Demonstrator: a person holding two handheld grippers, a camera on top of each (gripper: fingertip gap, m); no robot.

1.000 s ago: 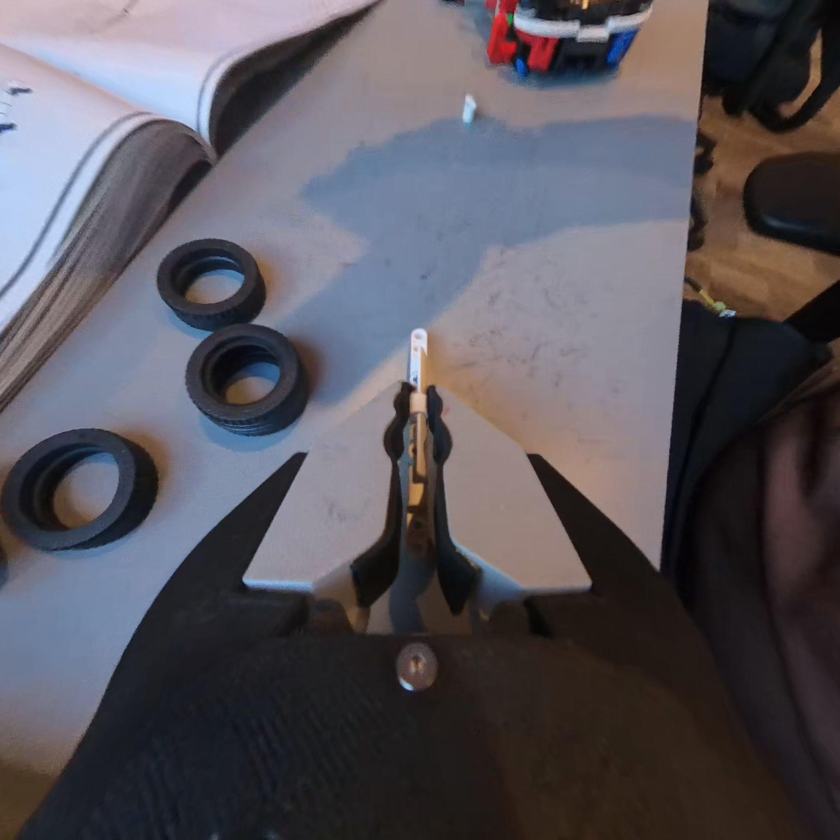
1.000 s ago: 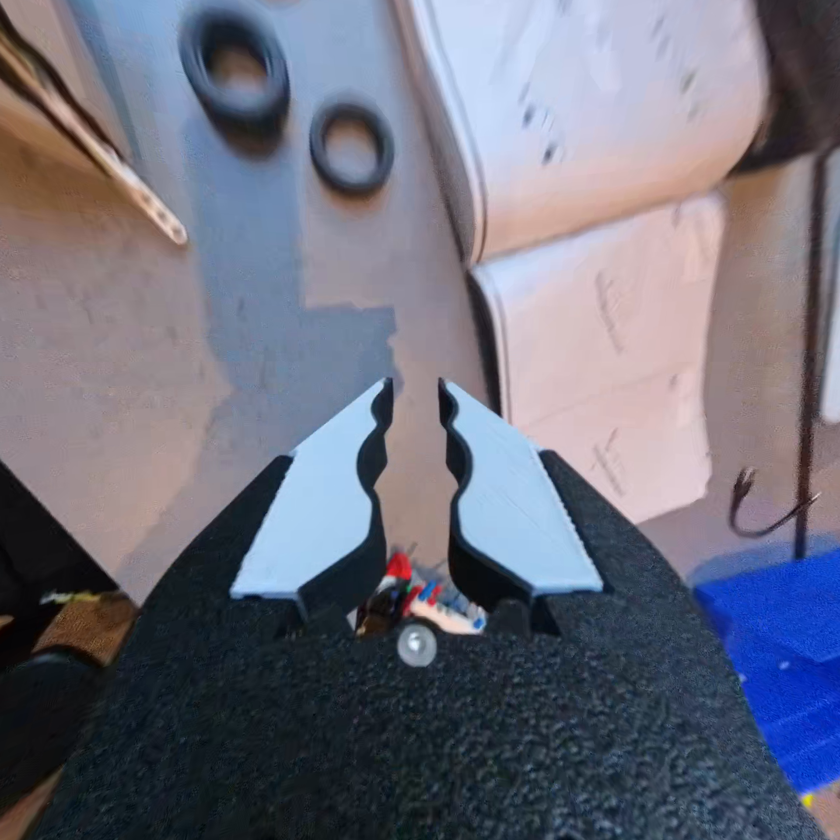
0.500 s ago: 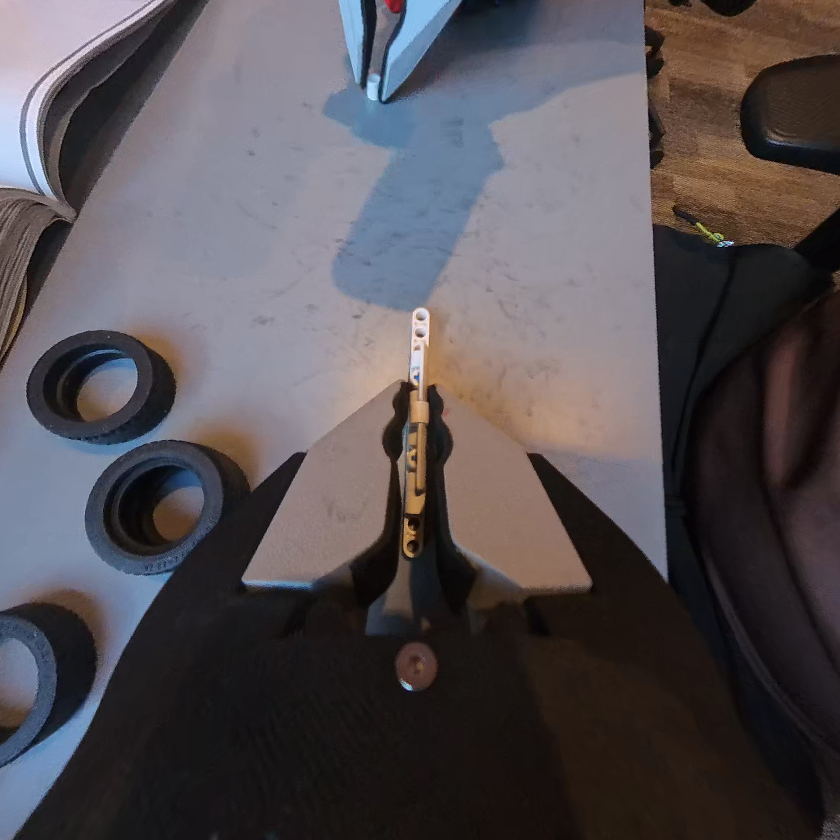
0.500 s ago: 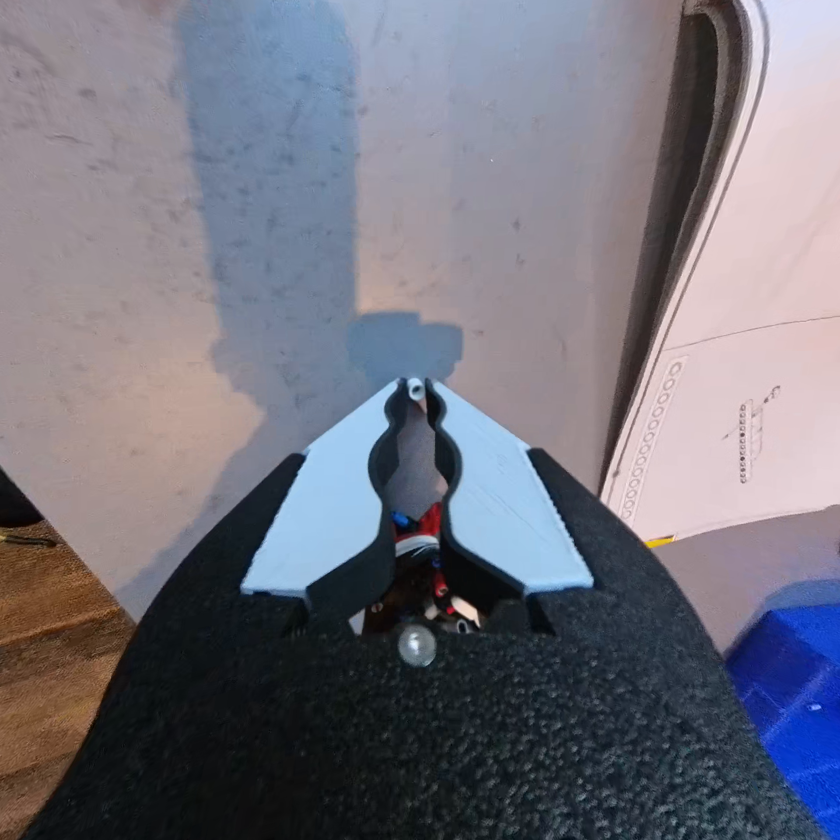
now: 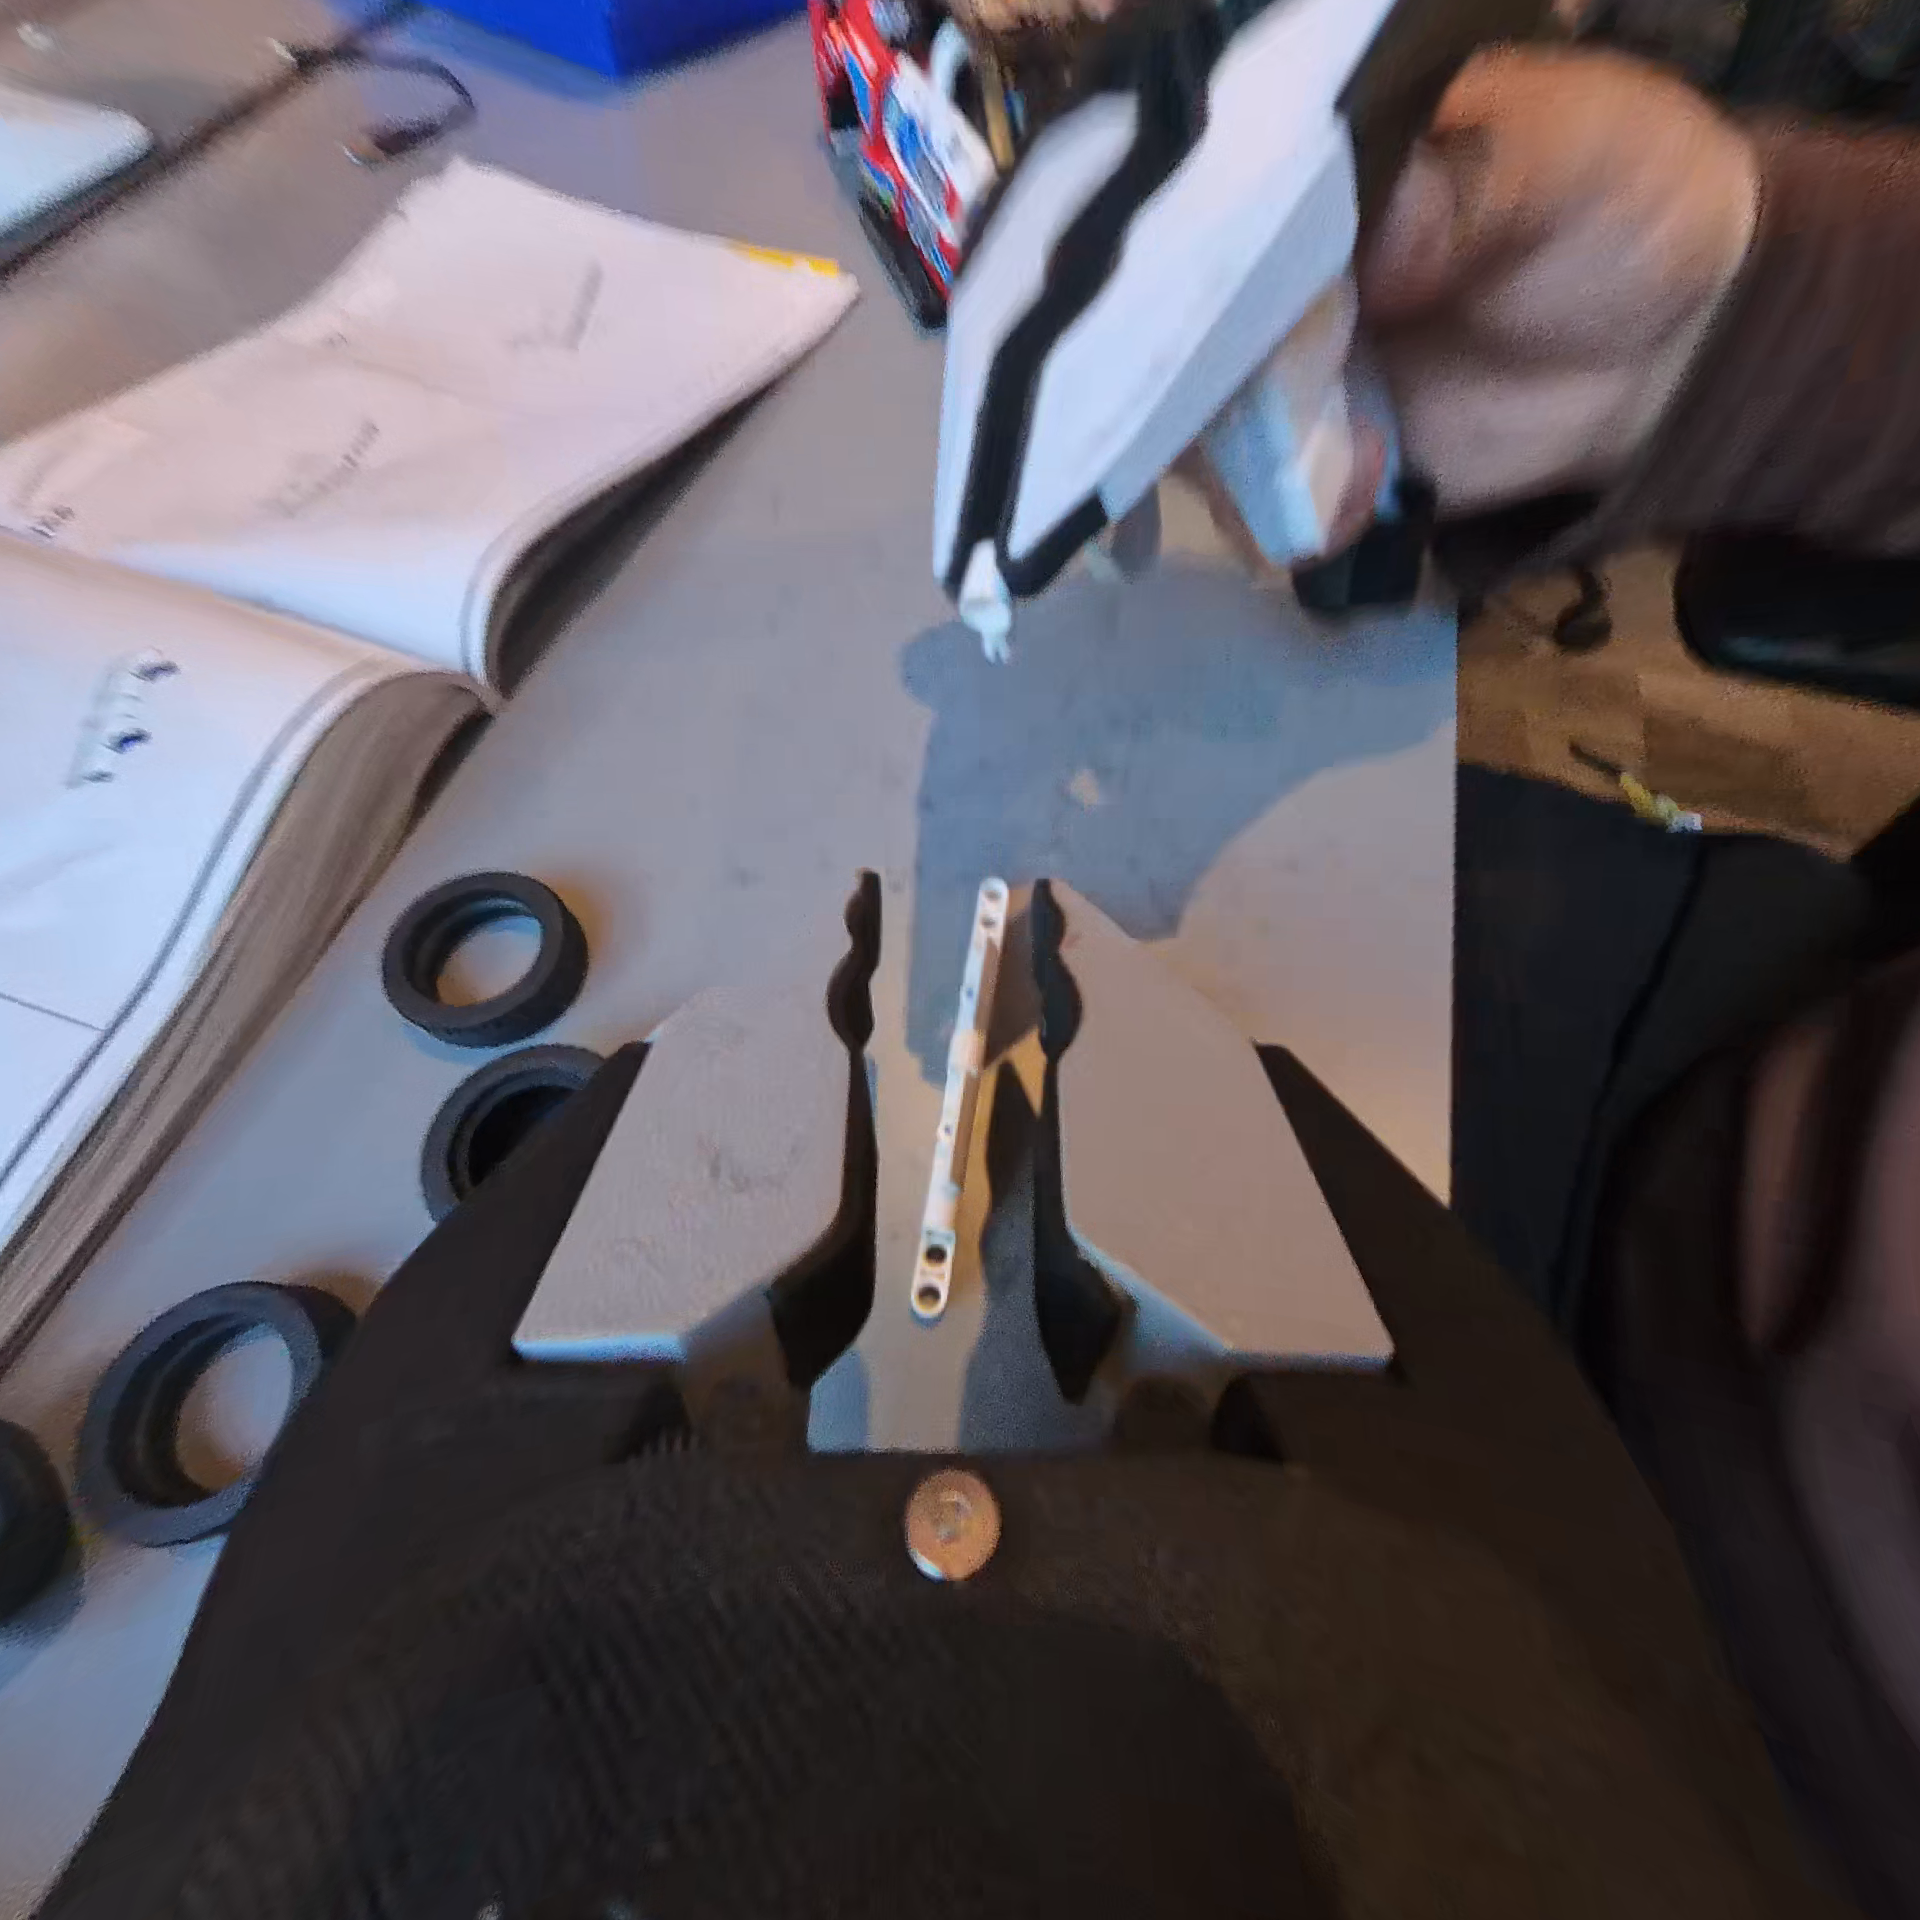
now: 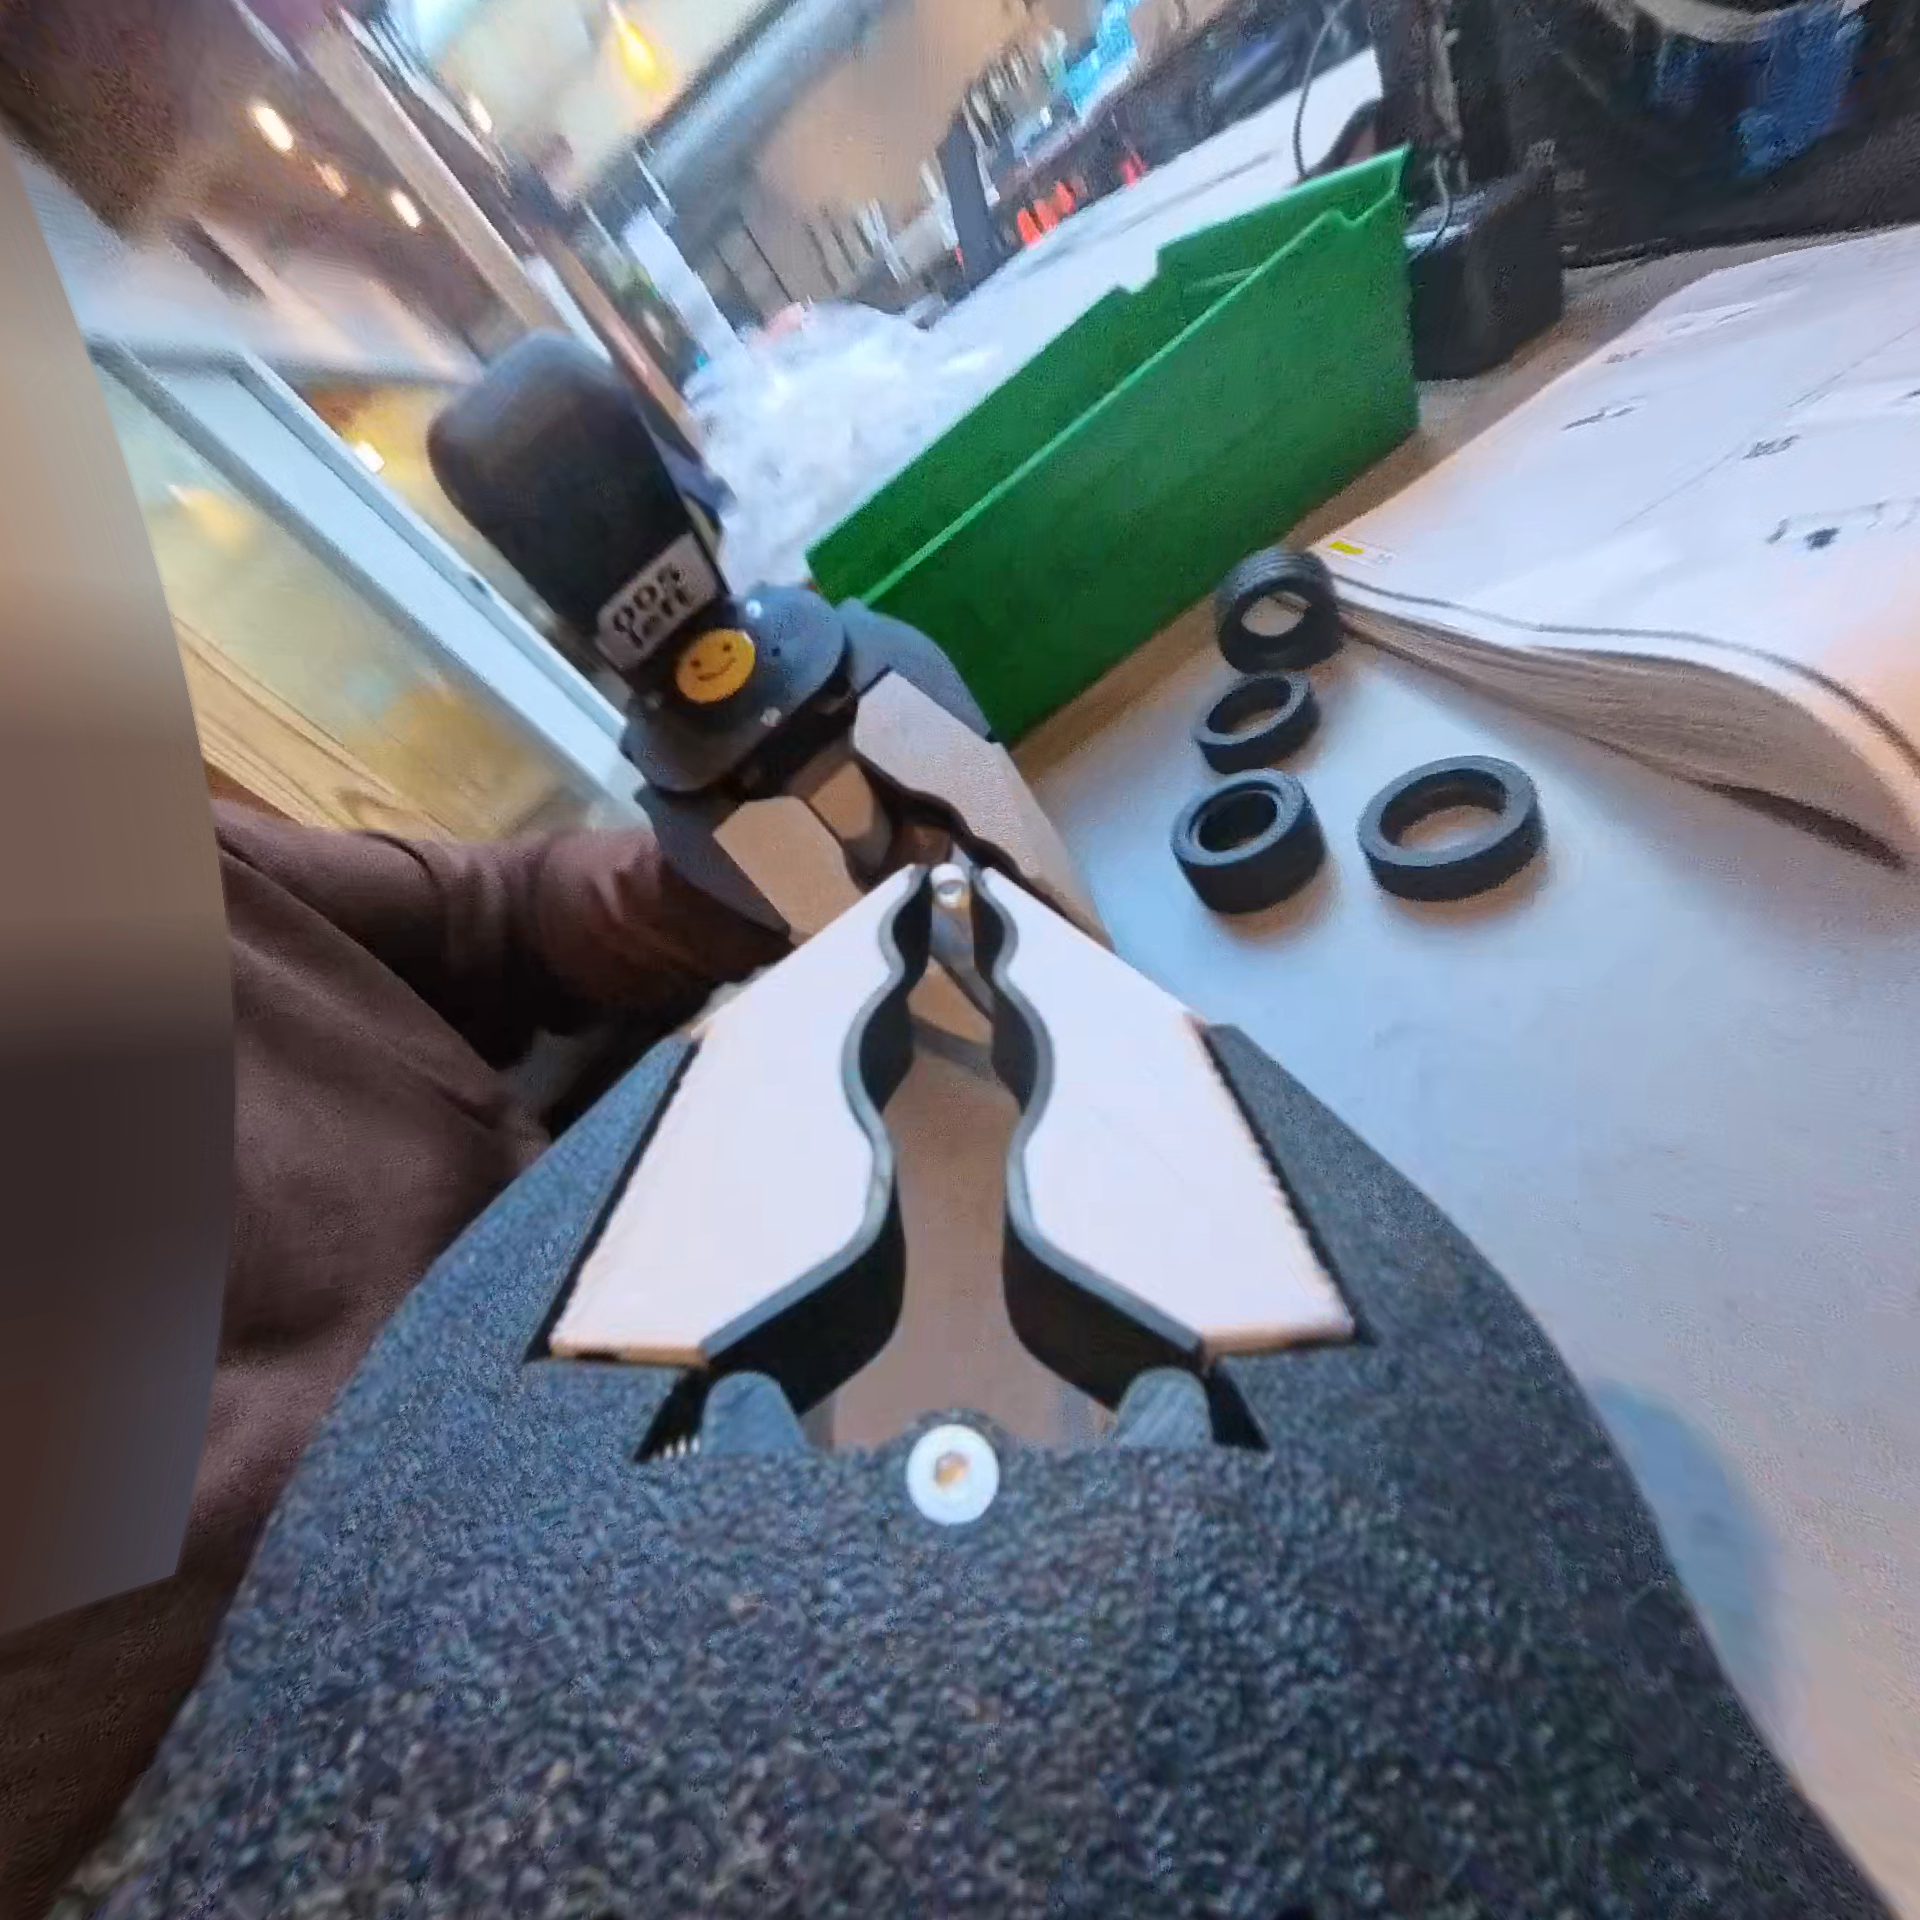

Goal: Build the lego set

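Over on the far left of the left wrist view there's the open instruction book (image 5: pixel 343 416) lying flat on the grey table (image 5: pixel 727 644), and right below its page edge a few black rubber tyres (image 5: pixel 483 971) sit loose, one more half hidden behind the gripper body. Moving in, the left gripper (image 5: pixel 951 894) has its jaws spread wide, nothing clamped at all. The long white lego beam (image 5: pixel 958 1101) with the row of holes lies between them, closer to the right finger, and I can't tell if it's quite touching that finger or just beside it. Further up and to the right, the right gripper (image 5: pixel 982 582) comes down at an angle with a hand (image 5: pixel 1538 270) wrapped round its grip, and it's pinching a small white pin (image 5: pixel 985 608) right at the tips, sticking out just above the table. Behind it there's the part-built red, white and blue lego model (image 5: pixel 904 177), pretty blurry. From the right wrist view the same story: jaws (image 6: pixel 951 894) nearly closed at the tips with the little pale pin (image 6: pixel 948 889) caught there. Four tyres (image 6: pixel 1449 826) sit off to the right near the book (image 6: pixel 1662 499), a green bin (image 6: pixel 1132 457) is behind.
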